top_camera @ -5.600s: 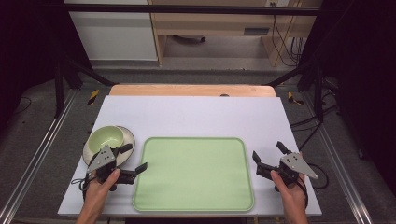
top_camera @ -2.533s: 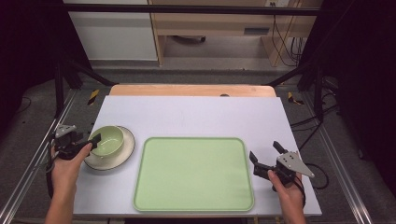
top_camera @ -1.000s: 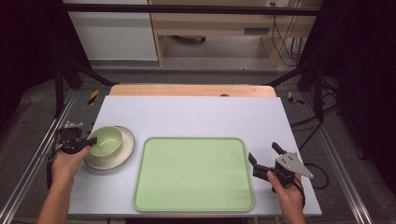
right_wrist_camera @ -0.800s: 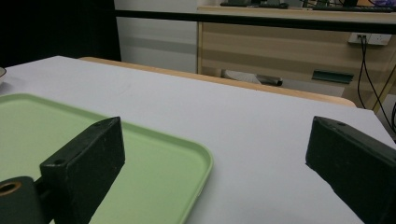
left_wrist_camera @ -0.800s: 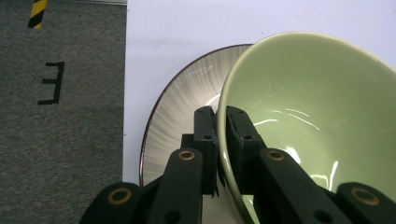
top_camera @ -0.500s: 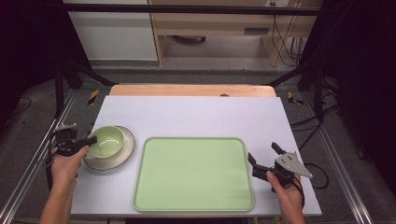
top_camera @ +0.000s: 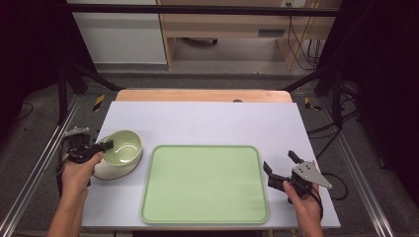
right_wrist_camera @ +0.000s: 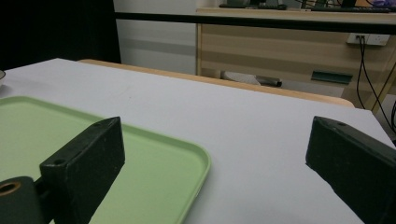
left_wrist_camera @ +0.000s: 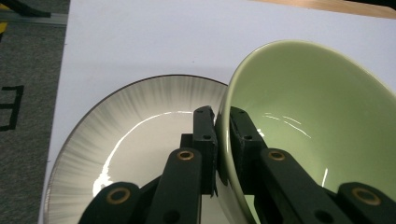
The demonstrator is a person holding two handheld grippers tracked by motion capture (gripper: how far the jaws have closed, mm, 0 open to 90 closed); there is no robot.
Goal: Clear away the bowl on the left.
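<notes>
The left tool (left_wrist_camera: 223, 122) has lifted the bowl (left_wrist_camera: 317, 121) off the plate (left_wrist_camera: 135, 135).

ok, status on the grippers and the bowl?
Left gripper shut on green bowl rim, bowl tilted over the plate. Right gripper open, idle beside the green tray. Nothing in the way.

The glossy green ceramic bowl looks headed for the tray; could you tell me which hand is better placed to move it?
Left: the left gripper is clamped on the green ceramic bowl's rim. The right gripper waits open beside the pale green plastic tray.
</notes>
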